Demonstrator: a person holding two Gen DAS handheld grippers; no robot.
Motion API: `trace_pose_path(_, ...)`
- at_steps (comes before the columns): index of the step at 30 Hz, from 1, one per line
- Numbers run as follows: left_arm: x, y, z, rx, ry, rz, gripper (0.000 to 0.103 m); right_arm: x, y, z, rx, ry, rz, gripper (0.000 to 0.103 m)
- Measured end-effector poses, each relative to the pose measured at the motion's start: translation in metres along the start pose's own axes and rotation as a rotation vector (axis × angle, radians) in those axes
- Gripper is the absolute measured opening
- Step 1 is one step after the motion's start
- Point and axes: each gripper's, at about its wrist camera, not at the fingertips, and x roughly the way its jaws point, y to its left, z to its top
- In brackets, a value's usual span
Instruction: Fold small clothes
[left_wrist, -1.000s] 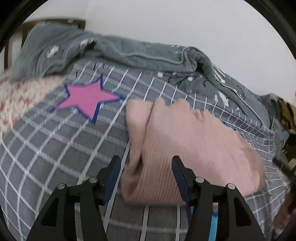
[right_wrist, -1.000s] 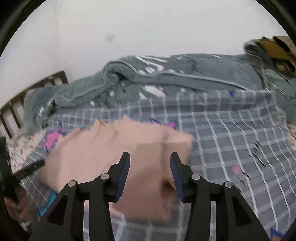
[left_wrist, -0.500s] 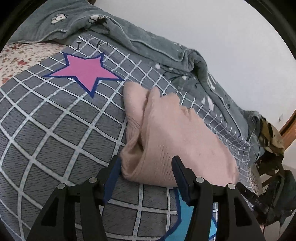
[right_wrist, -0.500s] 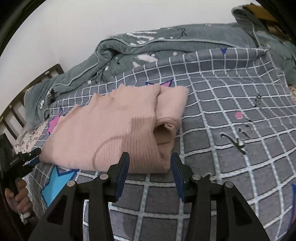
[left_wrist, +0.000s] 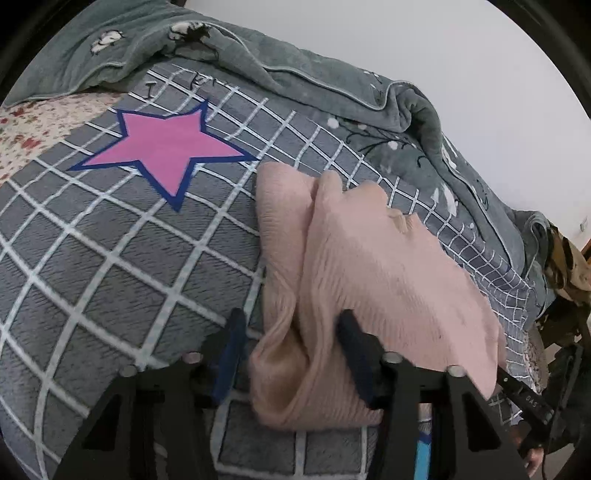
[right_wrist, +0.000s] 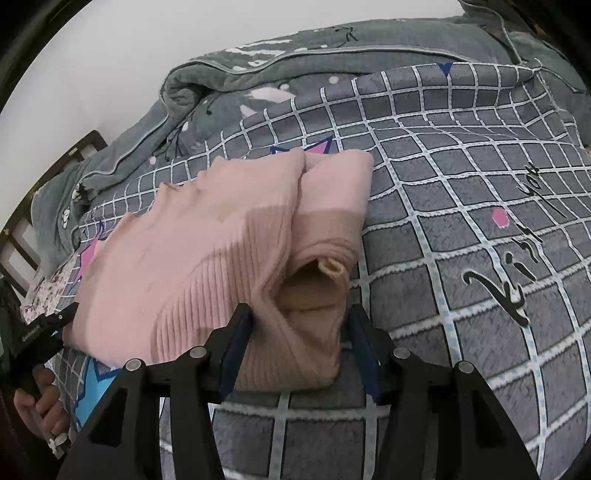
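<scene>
Your left gripper (left_wrist: 291, 354) and right gripper (right_wrist: 301, 345) both gape wide around the folded pink sweater (right_wrist: 229, 258), whose rolled cuff (right_wrist: 332, 266) at 12 o'clock shows only from the right.

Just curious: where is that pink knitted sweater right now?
The pink knitted sweater lies folded on the grey checked blanket, right of the pink star, between the two open claws.
</scene>
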Motion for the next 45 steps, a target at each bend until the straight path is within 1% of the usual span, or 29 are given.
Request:
trace_pose_path(1,0.003,0.000,0.002,-0.014,0.009,-0.014,0.040,0.002,0.000,0.002,-0.001,0.001,0.000,0.053)
trace_pose_path(3,0.007,0.001,0.004,-0.038,0.016,-0.022,0.038,0.006,0.001,0.004,-0.006,0.008,-0.002,0.053)
trace_pose_path(6,0.009,-0.002,0.004,-0.018,0.022,-0.013,0.037,0.010,0.002,0.005,-0.024,0.010,-0.007,0.053)
trace_pose_path(8,0.008,-0.004,0.003,0.002,0.025,-0.009,0.030,0.009,0.002,0.004,-0.026,0.003,-0.008,0.051)
trace_pose_path(9,0.006,-0.003,0.003,0.000,0.022,-0.014,0.027,0.009,0.001,0.003,-0.024,0.001,-0.003,0.047)
trace_pose_path(10,0.005,-0.003,0.003,-0.003,0.018,-0.017,0.023,0.008,-0.001,0.003,-0.016,0.001,0.008,0.040)
trace_pose_path(11,0.005,-0.003,0.003,-0.002,0.015,-0.016,0.019,0.008,-0.003,0.003,-0.005,0.003,0.030,0.036)
trace_pose_path(13,0.003,-0.004,0.003,0.004,0.006,-0.011,0.016,0.009,-0.006,0.003,0.004,0.013,0.068,0.020)
trace_pose_path(16,-0.002,-0.001,0.002,-0.013,-0.007,-0.028,0.014,0.005,-0.009,0.003,0.027,0.005,0.107,0.014)
trace_pose_path(20,-0.012,0.006,0.001,-0.059,-0.026,-0.080,0.013,-0.012,-0.014,0.004,0.085,-0.040,0.154,0.012)
trace_pose_path(23,-0.020,0.006,-0.006,-0.065,-0.042,-0.096,0.012,-0.022,-0.008,0.003,0.088,-0.056,0.146,0.011)
trace_pose_path(27,-0.031,0.004,-0.015,-0.037,-0.055,-0.100,0.011,-0.038,-0.004,-0.003,0.087,-0.077,0.133,0.010)
trace_pose_path(33,-0.047,0.009,-0.026,-0.058,-0.057,-0.162,0.011,-0.065,-0.004,-0.018,0.083,-0.084,0.134,0.010)
trace_pose_path(38,-0.060,0.004,-0.037,-0.029,-0.066,-0.156,0.011,-0.084,-0.008,-0.032,0.086,-0.088,0.112,0.008)
trace_pose_path(39,-0.063,0.004,-0.040,-0.025,-0.068,-0.157,0.011,-0.089,-0.010,-0.035,0.089,-0.092,0.109,0.006)
trace_pose_path(42,-0.072,0.000,-0.049,-0.019,-0.074,-0.161,0.011,-0.101,-0.015,-0.040,0.092,-0.110,0.121,0.005)
trace_pose_path(45,-0.081,-0.001,-0.057,-0.010,-0.085,-0.149,0.011,-0.106,-0.011,-0.050,0.059,-0.102,0.092,0.005)
